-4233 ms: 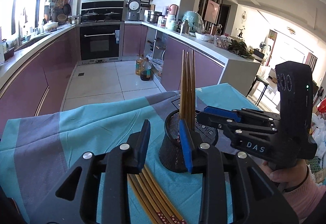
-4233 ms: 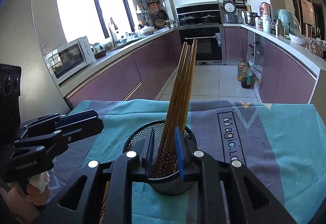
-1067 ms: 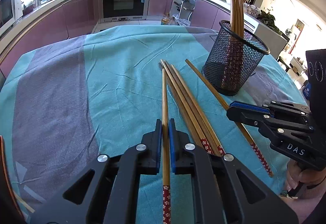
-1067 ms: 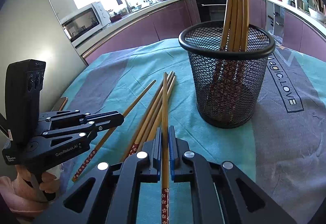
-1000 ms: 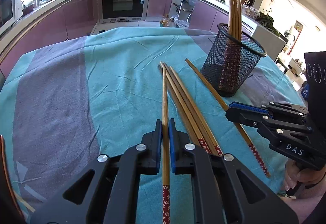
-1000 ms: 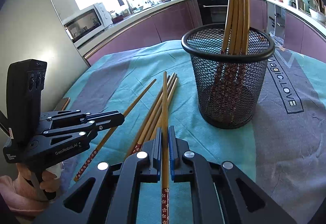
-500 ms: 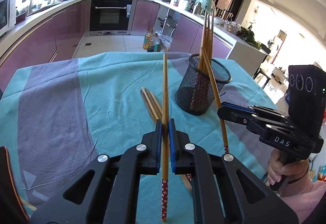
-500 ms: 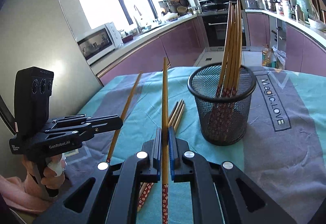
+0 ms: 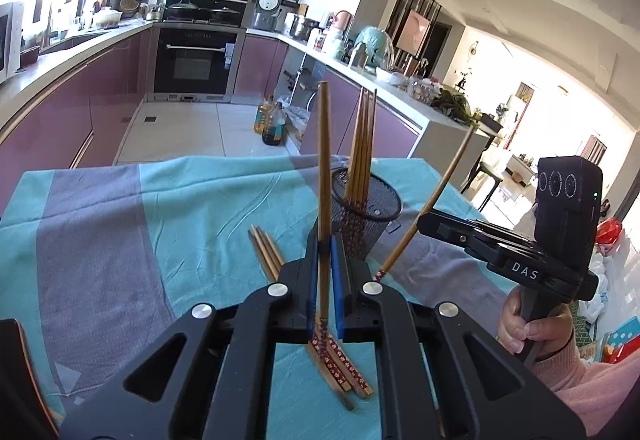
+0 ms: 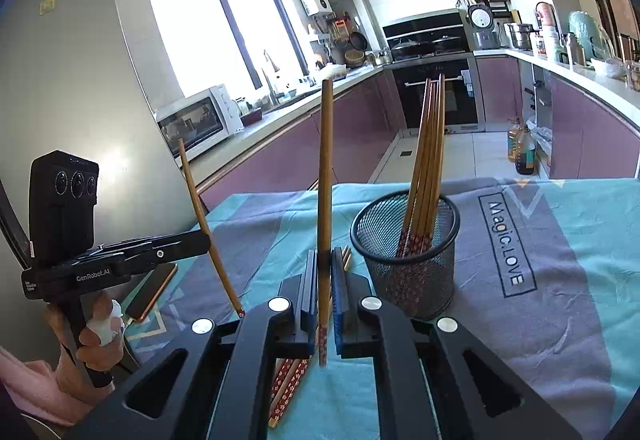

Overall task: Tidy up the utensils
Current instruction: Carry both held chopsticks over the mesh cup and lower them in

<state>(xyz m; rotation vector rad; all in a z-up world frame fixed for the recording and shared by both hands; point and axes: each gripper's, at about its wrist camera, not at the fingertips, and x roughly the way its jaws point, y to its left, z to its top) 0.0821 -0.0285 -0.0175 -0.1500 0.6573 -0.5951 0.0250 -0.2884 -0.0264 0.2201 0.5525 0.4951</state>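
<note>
My left gripper (image 9: 324, 240) is shut on a wooden chopstick (image 9: 323, 168) that points up and away, lifted off the cloth. My right gripper (image 10: 324, 256) is shut on another chopstick (image 10: 325, 176), held the same way. Each gripper shows in the other's view: the right gripper (image 9: 430, 220) at the right with its chopstick (image 9: 432, 200) slanting up, the left gripper (image 10: 202, 238) at the left. The black mesh holder (image 10: 404, 252) stands on the cloth ahead with several chopsticks (image 10: 430, 144) upright in it. A few chopsticks (image 9: 266, 252) still lie on the cloth beneath the grippers.
The table wears a teal and grey cloth (image 10: 560, 260) printed "Magic.LOVE". A phone (image 10: 154, 290) lies at the table's left edge. Kitchen counters, an oven (image 9: 196, 60) and oil bottles (image 9: 272, 124) on the floor lie beyond the far edge.
Both grippers have risen from the cloth, each carrying its chopstick up and tilting it more upright. The pile and the holder now look lower and farther off.
</note>
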